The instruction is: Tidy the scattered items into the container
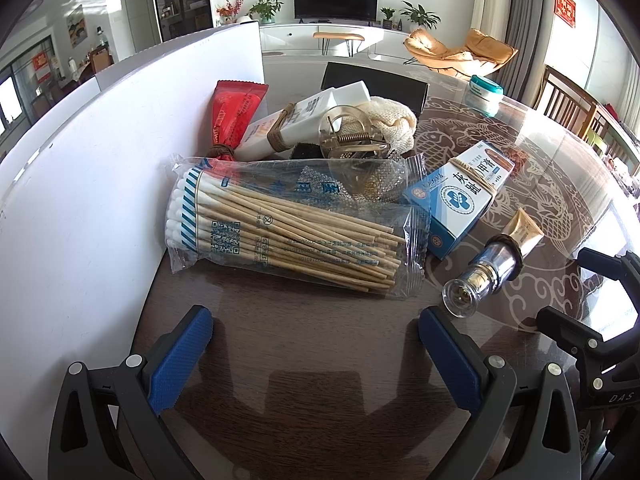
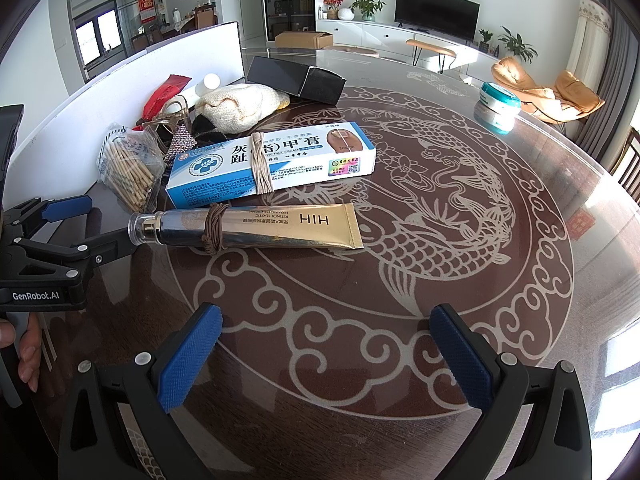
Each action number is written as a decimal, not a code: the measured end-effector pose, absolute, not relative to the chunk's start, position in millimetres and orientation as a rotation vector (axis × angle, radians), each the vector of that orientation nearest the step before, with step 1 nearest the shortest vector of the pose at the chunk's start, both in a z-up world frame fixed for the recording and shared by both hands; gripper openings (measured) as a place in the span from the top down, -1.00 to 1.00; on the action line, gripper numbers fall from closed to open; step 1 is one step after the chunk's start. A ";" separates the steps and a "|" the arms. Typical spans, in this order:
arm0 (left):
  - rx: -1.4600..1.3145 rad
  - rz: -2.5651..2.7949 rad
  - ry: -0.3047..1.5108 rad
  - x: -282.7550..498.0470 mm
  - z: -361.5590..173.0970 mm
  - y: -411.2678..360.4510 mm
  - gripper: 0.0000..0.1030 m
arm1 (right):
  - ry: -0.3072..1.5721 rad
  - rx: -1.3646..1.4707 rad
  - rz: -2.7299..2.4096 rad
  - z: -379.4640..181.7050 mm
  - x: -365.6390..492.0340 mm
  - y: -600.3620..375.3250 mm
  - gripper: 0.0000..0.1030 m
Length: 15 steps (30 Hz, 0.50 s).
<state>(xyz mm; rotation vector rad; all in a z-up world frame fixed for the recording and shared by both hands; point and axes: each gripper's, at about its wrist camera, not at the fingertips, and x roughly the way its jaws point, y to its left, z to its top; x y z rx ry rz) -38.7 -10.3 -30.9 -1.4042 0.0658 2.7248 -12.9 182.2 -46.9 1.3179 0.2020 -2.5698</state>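
Patterned table (image 2: 460, 280) with gold tube (image 2: 280, 226), blue-white box (image 2: 276, 160), swab pack (image 1: 288, 232).

We see the swab packet (image 1: 288, 224) lying on the counter (image 2: 460, 280) against the board (image 1: 100, 184), the boxed cream (image 2: 272, 162) right of it, the tube (image 2: 256, 226) nearer us.

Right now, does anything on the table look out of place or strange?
Nothing is spilled or broken. Oddly, the gold tube, the blue and white box and a white box each have cord or elastic wound around the middle.
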 end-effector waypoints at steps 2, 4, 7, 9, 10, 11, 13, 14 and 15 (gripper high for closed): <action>-1.404 2.724 0.066 -38.8 -30.9 -10.2 -1.00 | 0.202 1.318 -2.570 -46.9 -12.9 182.1 -1.00; -1.404 2.724 0.066 -38.7 -30.8 -10.2 -1.00 | 0.202 1.318 -2.570 -47.0 -12.9 182.1 -1.00; -1.404 2.724 0.065 -38.4 -30.8 -10.6 -1.00 | 0.202 1.318 -2.570 -47.0 -12.8 182.2 -1.00; -1.404 2.725 0.065 -37.7 -30.7 -11.3 -1.00 | 0.202 1.318 -2.570 -46.9 -12.8 182.2 -1.00; -1.404 2.725 0.065 -37.6 -30.7 -11.3 -1.00 | 0.202 1.318 -2.570 -46.9 -12.8 182.3 -1.00; -1.404 2.724 0.065 -37.6 -30.8 -11.4 -1.00 | 0.202 1.318 -2.570 -46.9 -12.7 182.3 -1.00; -1.404 2.724 0.065 -37.6 -30.8 -11.4 -1.00 | 0.202 1.318 -2.569 -46.9 -12.7 182.3 -1.00; -1.403 2.724 0.066 -37.6 -30.8 -11.4 -1.00 | 0.202 1.318 -2.569 -46.9 -12.7 182.3 -1.00; -1.403 2.724 0.066 -37.6 -30.8 -11.5 -1.00 | 0.202 1.318 -2.569 -46.9 -12.6 182.4 -1.00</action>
